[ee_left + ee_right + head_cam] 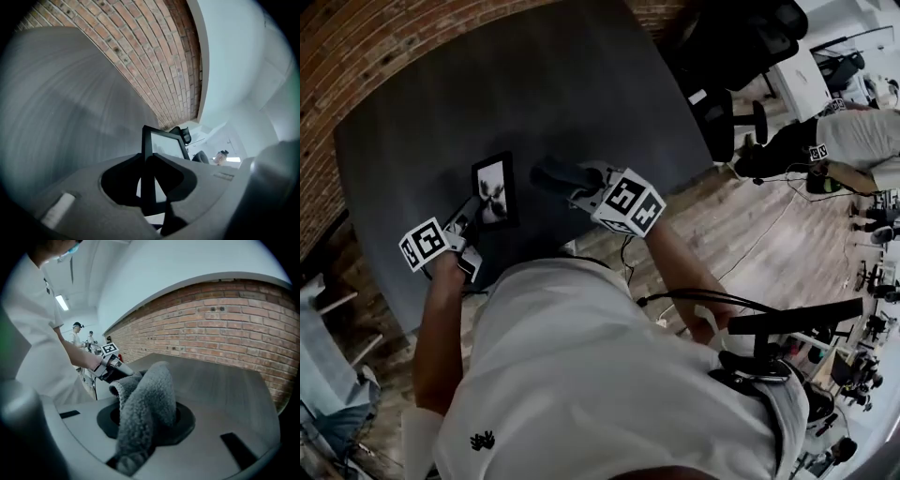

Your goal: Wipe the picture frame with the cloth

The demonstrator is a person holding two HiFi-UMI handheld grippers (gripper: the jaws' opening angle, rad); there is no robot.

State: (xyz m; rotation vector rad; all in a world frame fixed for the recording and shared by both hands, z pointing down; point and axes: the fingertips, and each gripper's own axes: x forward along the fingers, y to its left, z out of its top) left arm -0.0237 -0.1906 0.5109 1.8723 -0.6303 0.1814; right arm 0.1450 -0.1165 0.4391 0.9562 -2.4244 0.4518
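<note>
Your left gripper (474,221) pinched the picture frame (496,180) at the dark table (581,84), and your right gripper (574,184) squeezed the fuzzy gray cloth (146,404)

A person in a white shirt (581,375) stands at a dark table (534,75). A brick wall (356,47) is behind the table, and the floor (741,234) is wood.

The left gripper (472,217) holds the frame (495,190) by its bottom edge. The frame stands up on the table with its picture side facing the person. The right gripper (572,183) is just beside the frame. A dark cloth (548,175) sticks out of its jaws toward the frame, but I cannot tell if they touch. Each gripper has a white cube with black squares. Black chairs (731,56) stand past the table.
</note>
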